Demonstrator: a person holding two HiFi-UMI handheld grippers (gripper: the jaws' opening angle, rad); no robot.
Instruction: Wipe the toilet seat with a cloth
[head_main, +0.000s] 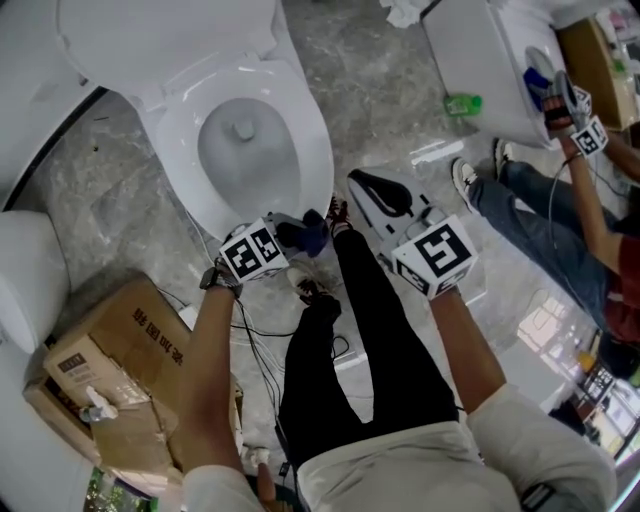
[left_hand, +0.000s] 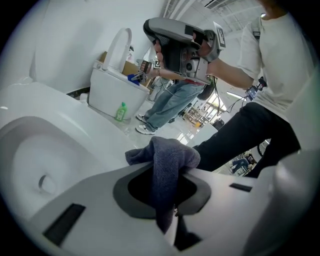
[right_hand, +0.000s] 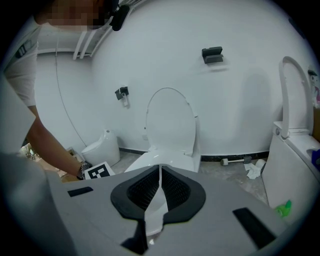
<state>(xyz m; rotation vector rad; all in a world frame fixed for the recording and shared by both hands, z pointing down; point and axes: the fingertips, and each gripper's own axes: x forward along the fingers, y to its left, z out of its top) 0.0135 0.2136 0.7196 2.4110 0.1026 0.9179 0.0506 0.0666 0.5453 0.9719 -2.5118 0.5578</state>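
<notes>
A white toilet (head_main: 315, 140) stands ahead with its lid (head_main: 160, 40) raised and the bowl (head_main: 245, 150) open. My left gripper (head_main: 300, 232) hovers by the front right rim, shut on a dark blue cloth (head_main: 305, 236). In the left gripper view the cloth (left_hand: 167, 160) bunches out of the shut jaws, with the rim (left_hand: 60, 135) just beyond. My right gripper (head_main: 362, 185) hangs to the right of the bowl, off the toilet. Its jaws are shut with nothing between them (right_hand: 160, 167), and they face the toilet (right_hand: 167, 160).
A cardboard box (head_main: 120, 350) lies on the floor at lower left beside another white fixture (head_main: 25, 280). A second toilet (head_main: 490, 60) and a green bottle (head_main: 463, 103) are at upper right, near another person (head_main: 560, 210). Cables (head_main: 250, 340) trail by my black trouser leg (head_main: 360, 330).
</notes>
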